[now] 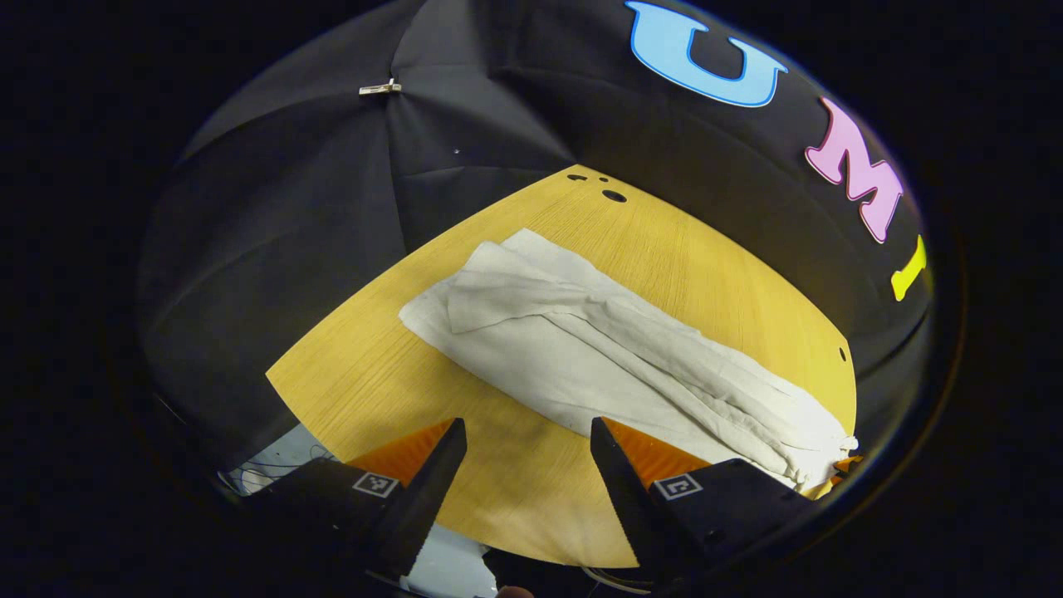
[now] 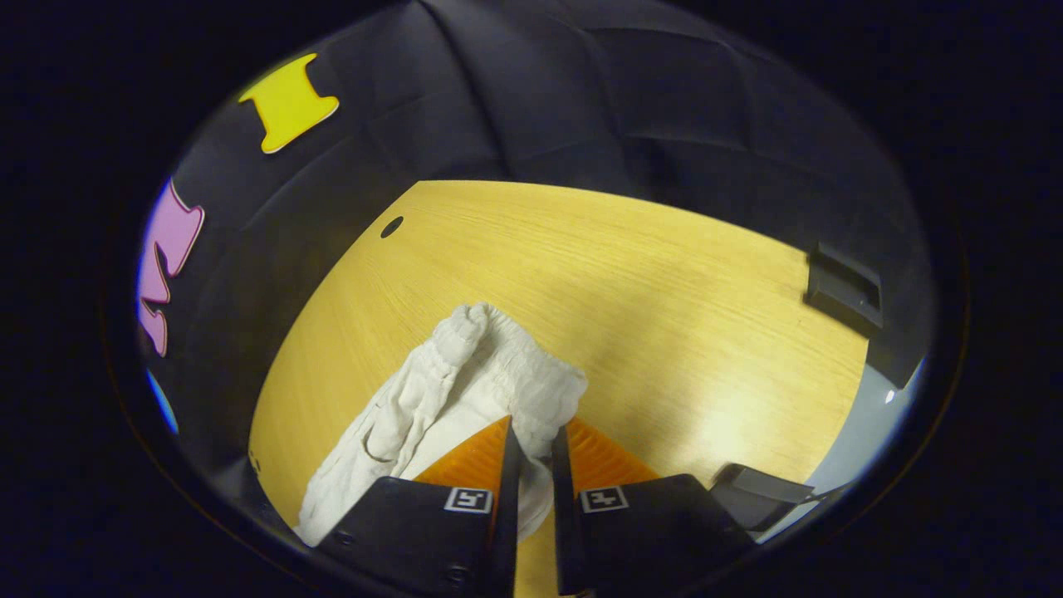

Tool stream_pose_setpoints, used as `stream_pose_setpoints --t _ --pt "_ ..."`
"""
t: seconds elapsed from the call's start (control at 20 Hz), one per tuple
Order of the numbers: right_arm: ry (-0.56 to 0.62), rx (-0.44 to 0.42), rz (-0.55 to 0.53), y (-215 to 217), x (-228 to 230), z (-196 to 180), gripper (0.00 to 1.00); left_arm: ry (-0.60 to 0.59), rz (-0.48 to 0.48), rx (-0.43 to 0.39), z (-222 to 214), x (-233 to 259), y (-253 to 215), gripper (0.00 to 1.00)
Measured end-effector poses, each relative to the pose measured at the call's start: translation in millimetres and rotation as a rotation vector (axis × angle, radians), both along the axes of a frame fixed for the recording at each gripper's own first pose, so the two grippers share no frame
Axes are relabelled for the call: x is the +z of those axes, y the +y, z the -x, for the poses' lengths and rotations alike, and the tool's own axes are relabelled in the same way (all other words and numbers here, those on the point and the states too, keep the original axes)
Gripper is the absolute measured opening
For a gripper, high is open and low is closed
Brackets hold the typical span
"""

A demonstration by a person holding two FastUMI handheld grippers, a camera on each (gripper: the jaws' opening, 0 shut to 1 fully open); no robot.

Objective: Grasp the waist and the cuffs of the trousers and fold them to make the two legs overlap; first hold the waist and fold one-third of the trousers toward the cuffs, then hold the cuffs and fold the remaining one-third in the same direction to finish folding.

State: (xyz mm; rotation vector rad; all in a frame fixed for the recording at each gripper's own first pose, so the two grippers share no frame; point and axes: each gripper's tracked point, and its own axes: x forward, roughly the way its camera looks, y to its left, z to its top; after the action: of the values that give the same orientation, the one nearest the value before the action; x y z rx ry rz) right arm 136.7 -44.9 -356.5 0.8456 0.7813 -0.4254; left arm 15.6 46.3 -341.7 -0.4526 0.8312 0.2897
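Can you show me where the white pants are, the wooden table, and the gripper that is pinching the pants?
White cloth trousers (image 1: 581, 349), left gripper view, on the middle of the legs.
Yellow wooden table (image 2: 664, 282), right gripper view, on bare tabletop.
Right gripper (image 2: 531, 448), right gripper view, between its fingertips, nipping the gathered waistband.

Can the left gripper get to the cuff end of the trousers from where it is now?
Probably yes: the left gripper is open above bare table, and nothing stands between it and the trousers' far cuffs.
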Motion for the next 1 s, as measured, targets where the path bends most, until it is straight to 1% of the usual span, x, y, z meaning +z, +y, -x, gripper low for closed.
stream_pose_setpoints --t 0.05,0.1,0.15,0.2,0.3,0.4,0.45,0.5,0.6,0.75,0.8,0.85,0.9,1.0 --pt "-0.035 -0.035 -0.047 -1 5 -3 0.14 0.000 0.007 0.001 -1 0 0 0.95" --pt "-0.066 -0.048 -0.065 -3 11 -2 0.14 0.000 0.014 0.002 -2 -2 -1 0.95" --pt "-0.092 -0.037 -0.051 -5 18 -1 0.14 -0.002 0.024 0.001 -3 -2 -1 0.95" --pt "-0.109 -0.005 -0.016 -7 25 2 0.14 -0.004 0.040 -0.001 -5 -5 0 0.95" --pt "-0.143 0.087 0.067 -8 44 3 0.14 -0.008 0.085 -0.003 -7 -9 -4 0.95" --pt "-0.183 0.128 0.113 -4 64 4 0.14 -0.013 0.136 0.003 -10 -13 -8 0.95" --pt "-0.208 0.126 0.121 -5 73 6 0.14 -0.015 0.163 0.011 -11 -16 -8 0.91" --pt "-0.235 0.119 0.120 -9 78 10 0.14 -0.018 0.190 0.020 -14 -19 -8 0.95" --pt "-0.293 0.120 0.120 -10 99 12 0.14 -0.029 0.239 0.034 -18 -23 -4 0.96" --pt "-0.363 0.186 0.151 4 127 23 0.14 -0.084 0.334 0.057 -32 -16 -4 0.96" --pt "-0.385 0.210 0.164 6 134 26 0.14 -0.102 0.373 0.072 -37 -15 -4 1.00" --pt "-0.405 0.229 0.171 11 145 30 0.14 -0.118 0.410 0.092 -43 -14 -1 0.92" --pt "-0.425 0.246 0.173 15 157 37 0.14 -0.133 0.446 0.114 -49 -13 2 0.96" --pt "-0.458 0.286 0.175 29 175 47 0.14 -0.150 0.501 0.147 -60 -11 7 0.96"
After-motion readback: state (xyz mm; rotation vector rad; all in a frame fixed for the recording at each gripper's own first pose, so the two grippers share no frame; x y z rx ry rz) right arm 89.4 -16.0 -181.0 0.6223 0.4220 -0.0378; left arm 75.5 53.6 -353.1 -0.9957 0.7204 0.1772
